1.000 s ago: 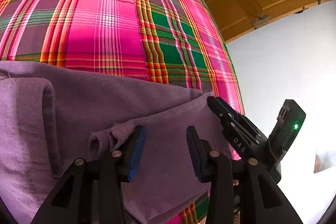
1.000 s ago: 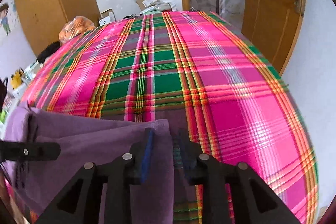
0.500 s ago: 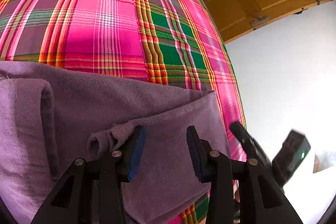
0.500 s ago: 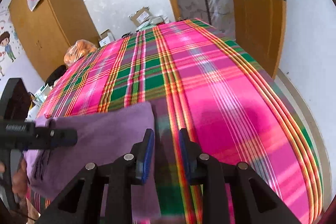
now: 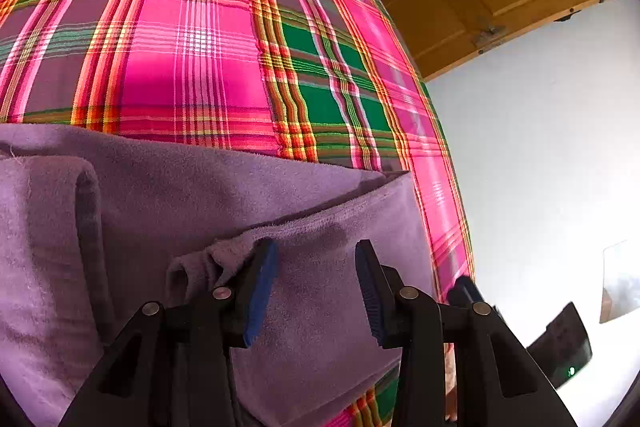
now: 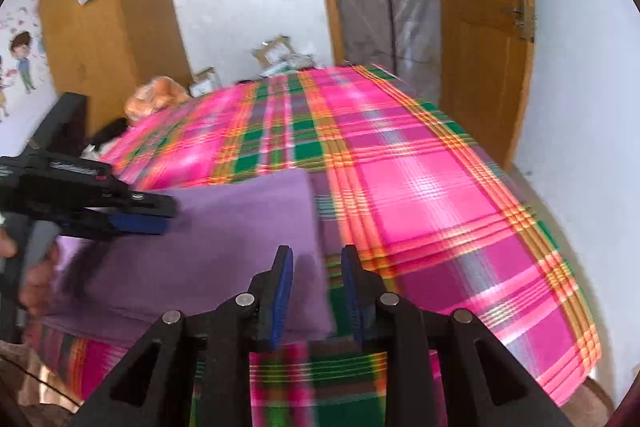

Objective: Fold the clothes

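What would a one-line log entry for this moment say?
scene: purple garment folded on plaid bedspread | left gripper: open above garment | right gripper: open, empty, at garment's edge

Bright daylight; right view motion-blurred, fisheye edges dark and curved.

Both wrist cams close, angled down over plaid bed point(image 5: 208, 59); share purple garment point(image 6: 224, 227).
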